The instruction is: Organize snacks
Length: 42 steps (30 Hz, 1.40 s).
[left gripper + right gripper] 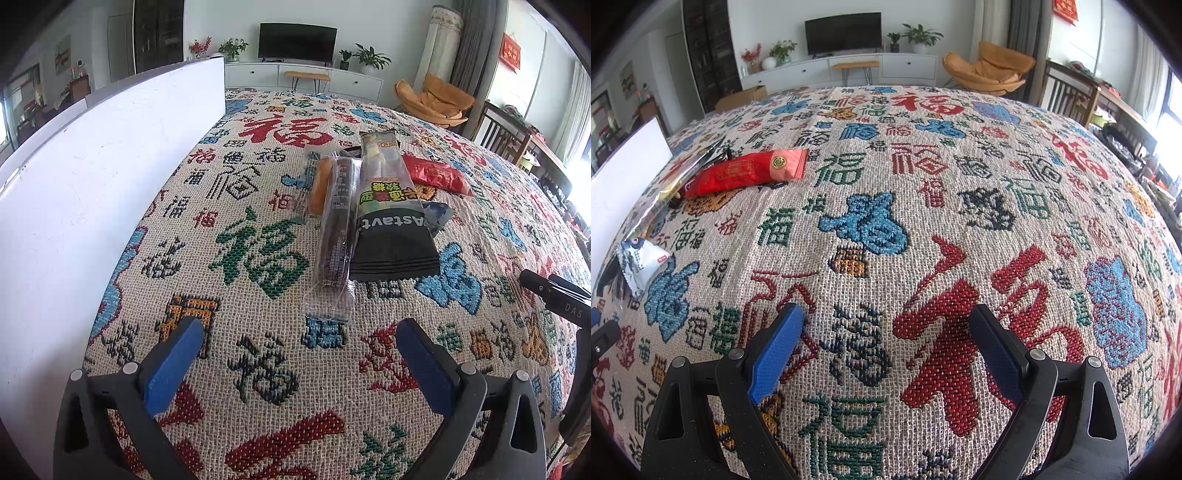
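Table (258, 369), patterned woven cloth; white box (92, 184) at left edge. Snack packets (369, 206) clustered mid-table, ahead of left gripper (299, 347), jaws apart, empty. Red packet (746, 171) far left of right gripper (886, 328), jaws apart, empty

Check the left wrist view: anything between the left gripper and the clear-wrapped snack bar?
Nothing visible. The left gripper is open and holds nothing, and only bare woven tablecloth lies between its fingers and the near end of the clear-wrapped snack bar. The black-and-green candy pack lies against the bar's right side, not in the path.
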{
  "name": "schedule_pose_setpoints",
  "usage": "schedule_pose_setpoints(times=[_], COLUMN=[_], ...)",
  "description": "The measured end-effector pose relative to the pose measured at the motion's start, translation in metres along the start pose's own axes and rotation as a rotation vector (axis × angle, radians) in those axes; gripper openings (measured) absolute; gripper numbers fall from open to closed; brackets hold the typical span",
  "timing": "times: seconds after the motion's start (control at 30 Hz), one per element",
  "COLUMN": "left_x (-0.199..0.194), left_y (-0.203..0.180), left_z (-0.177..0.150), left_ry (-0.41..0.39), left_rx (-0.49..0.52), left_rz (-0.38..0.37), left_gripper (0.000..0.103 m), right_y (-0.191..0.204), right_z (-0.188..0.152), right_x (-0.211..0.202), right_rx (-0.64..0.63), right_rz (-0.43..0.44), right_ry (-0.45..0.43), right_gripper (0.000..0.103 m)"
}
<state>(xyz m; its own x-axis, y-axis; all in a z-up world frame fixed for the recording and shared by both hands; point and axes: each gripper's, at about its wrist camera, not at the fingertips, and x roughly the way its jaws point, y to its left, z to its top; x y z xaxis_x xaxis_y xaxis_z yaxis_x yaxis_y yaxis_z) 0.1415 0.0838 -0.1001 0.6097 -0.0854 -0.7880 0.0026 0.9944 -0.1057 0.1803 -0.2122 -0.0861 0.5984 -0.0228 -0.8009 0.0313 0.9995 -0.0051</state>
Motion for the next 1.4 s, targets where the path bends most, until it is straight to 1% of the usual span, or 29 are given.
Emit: schedule_pose_setpoints(times=[0.73,1.4], left_x=[-0.0013,-0.0008], left_y=[0.0025,0.0015], left_z=[0.0002,0.0003], left_ry=[-0.006,-0.002], left_rx=[-0.014,-0.006], left_rz=[-0.017,-0.006], left_gripper=[0.103,0.103], right_y=[-0.0008,0.0005], right_z=[0.0001,-0.0003], right_x=[-0.0002,-0.0002], right_rx=[0.0,0.002], right_rz=[0.0,0.0], right_ry=[0.0,0.001], right_gripper=[0.093,0.094])
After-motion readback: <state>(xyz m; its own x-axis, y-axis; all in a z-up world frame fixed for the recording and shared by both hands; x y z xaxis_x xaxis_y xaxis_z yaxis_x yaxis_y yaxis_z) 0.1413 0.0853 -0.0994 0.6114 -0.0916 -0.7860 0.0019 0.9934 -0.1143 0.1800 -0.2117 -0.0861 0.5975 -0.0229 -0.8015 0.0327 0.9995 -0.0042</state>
